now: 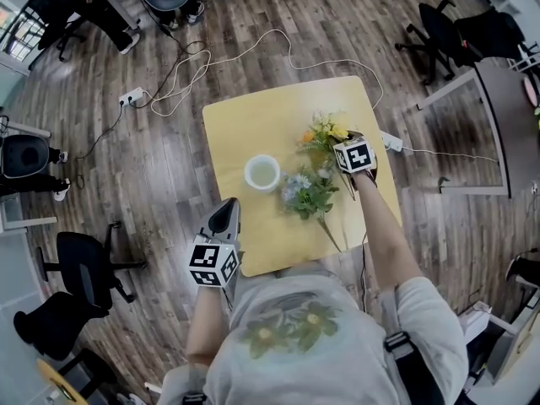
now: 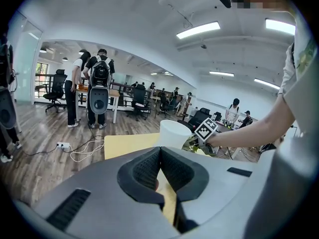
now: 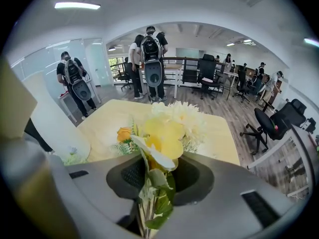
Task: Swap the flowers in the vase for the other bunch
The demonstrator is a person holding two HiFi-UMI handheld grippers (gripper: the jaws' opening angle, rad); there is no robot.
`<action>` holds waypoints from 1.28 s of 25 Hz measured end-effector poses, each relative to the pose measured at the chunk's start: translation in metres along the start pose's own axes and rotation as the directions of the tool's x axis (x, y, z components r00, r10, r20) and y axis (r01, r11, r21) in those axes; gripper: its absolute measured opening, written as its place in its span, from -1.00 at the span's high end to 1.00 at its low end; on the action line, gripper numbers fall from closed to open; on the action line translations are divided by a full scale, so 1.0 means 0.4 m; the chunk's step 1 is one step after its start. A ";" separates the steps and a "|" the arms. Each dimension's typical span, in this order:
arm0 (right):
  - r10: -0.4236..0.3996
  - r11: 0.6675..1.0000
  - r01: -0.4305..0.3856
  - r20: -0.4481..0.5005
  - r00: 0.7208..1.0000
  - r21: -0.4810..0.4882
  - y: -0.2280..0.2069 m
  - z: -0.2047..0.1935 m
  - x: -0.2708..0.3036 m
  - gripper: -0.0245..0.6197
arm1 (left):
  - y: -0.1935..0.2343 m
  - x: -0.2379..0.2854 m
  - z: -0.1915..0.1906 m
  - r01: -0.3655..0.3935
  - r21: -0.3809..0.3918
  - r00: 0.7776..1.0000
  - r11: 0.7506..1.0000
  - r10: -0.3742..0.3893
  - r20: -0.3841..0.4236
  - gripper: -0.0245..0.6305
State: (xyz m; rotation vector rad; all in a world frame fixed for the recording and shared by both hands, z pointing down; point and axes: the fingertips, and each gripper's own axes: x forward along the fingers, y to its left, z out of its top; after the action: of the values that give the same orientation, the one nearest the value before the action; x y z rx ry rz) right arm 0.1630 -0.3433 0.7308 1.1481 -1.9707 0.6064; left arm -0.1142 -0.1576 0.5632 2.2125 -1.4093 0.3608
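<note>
On my left, the left gripper (image 1: 226, 213) hangs over the near left corner of the pale yellow square wooden table (image 1: 245, 121). Its nose points towards the middle of the top. In the left gripper view its dark ribbed pads (image 2: 175, 169) meet at the tips. Nothing is between them, and only the tabletop shows through the gap behind.

Just ahead of it, near the centre of the table, stands the white cylindrical vase (image 1: 262, 173), upright, with only its pale inside showing at the mouth. From the left gripper view the vase (image 2: 174, 133) rises straight beyond the claw tips.

Just right of the vase, the bunch of pale blue and white flowers with green leaves (image 1: 305, 191) lies flat on the table. Its heads are beside the vase and its thin stems run back towards the near edge.

Further right, the right gripper (image 3: 152, 176) has its claw closed partway round the green stems of the bunch of yellow, orange and white flowers (image 3: 167, 131). The pads press the stems from both sides. From the head view that bunch (image 1: 325, 132) sits over the right part of the table, beyond the blue one. I cannot tell whether its blooms touch the surface.

A white cable (image 1: 211, 57) trails over the wooden floor (image 1: 101, 192) beyond the table.
</note>
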 end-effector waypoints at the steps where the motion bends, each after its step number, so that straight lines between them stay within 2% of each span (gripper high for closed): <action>1: 0.006 1.000 -0.006 0.014 1.000 0.006 0.002 0.002 -0.005 0.50 | 0.000 -0.004 0.001 0.000 0.002 1.000 1.000 0.000 0.003 0.88; 16: -0.032 0.999 0.028 0.216 0.976 0.023 -0.006 0.082 -0.199 0.50 | -0.033 -0.073 0.033 0.009 0.041 0.999 0.999 -0.011 0.049 0.88; 22: -0.037 0.999 0.025 0.306 0.951 0.046 0.003 0.097 -0.292 0.50 | -0.054 -0.109 0.043 0.012 0.062 0.998 0.998 -0.016 0.065 0.88; 28: -0.037 0.998 0.012 0.418 0.908 0.063 0.003 0.128 -0.388 0.49 | -0.084 -0.136 0.053 0.022 0.082 0.997 0.996 -0.029 0.076 0.88; 32: -0.026 0.997 -0.010 0.456 0.890 0.076 0.012 0.145 -0.437 0.49 | -0.098 -0.150 0.058 0.027 0.084 0.995 0.996 -0.035 0.089 0.88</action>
State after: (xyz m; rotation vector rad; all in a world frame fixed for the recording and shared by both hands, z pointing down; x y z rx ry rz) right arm 0.1905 -0.2924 0.5560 1.4479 -2.3505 0.4344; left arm -0.1059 -0.1100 0.5054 2.3420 -1.4288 0.3171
